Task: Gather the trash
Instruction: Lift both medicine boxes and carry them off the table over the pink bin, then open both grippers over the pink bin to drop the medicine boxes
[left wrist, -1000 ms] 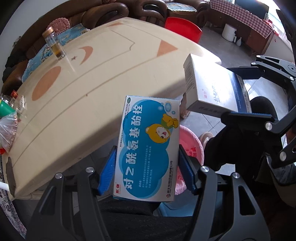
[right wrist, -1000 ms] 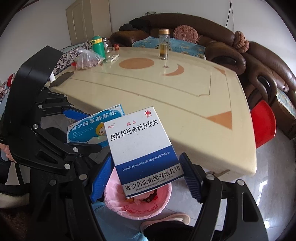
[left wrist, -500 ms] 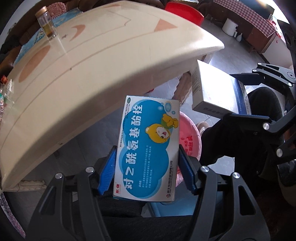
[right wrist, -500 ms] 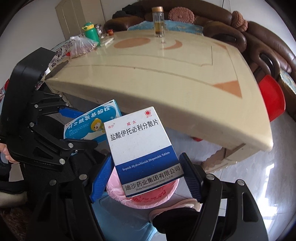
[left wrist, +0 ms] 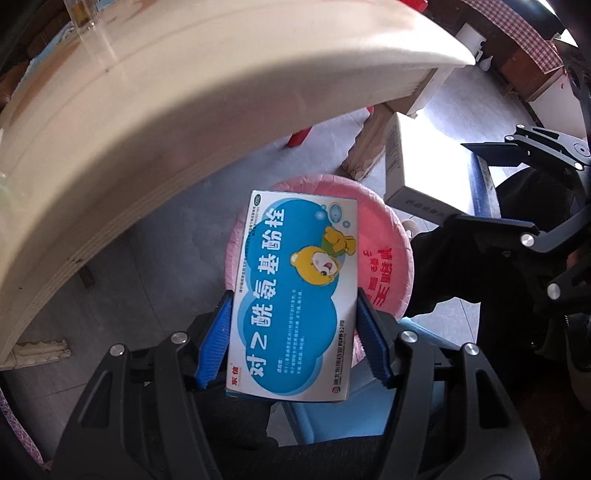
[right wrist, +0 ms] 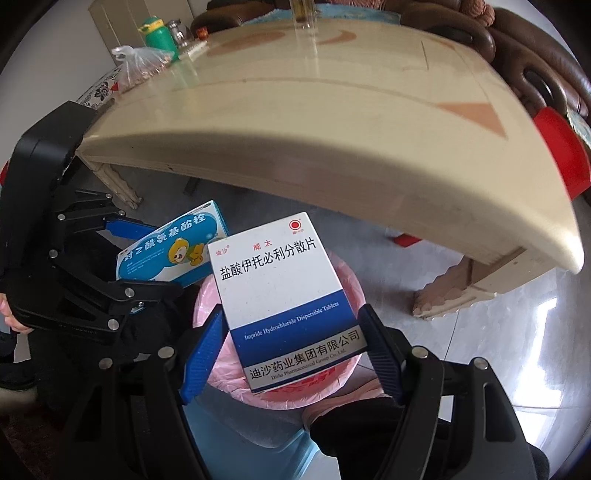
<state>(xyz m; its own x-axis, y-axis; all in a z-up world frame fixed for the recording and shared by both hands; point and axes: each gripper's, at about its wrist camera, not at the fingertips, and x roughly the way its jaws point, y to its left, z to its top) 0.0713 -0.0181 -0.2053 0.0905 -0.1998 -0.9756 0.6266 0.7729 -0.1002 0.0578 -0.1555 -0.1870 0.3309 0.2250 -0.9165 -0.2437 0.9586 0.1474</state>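
Both grippers had come down from table height to just over the pink-lined bin [left wrist: 388, 251] on the floor, in front of the table's near edge [right wrist: 332, 162]. The left gripper [left wrist: 295, 332] pinched the blue carton [left wrist: 295, 295] by its long sides, blue pads flat against it, the carton now hanging over the bin's mouth where a second earlier it had shown against the tabletop. The right gripper [right wrist: 291, 336] likewise clamped the white carton [right wrist: 284, 295], which also sat over the bin's liner [right wrist: 343, 280]. Neither grip had loosened during the descent. That put both pieces of trash in place for dropping, so letting go looked like the next step; how far above the rim they hung was hard to judge through the fisheye. A jar [right wrist: 303, 14], a bag [right wrist: 142, 62] and a green bottle [right wrist: 155, 33] remained toward the table's far edge.
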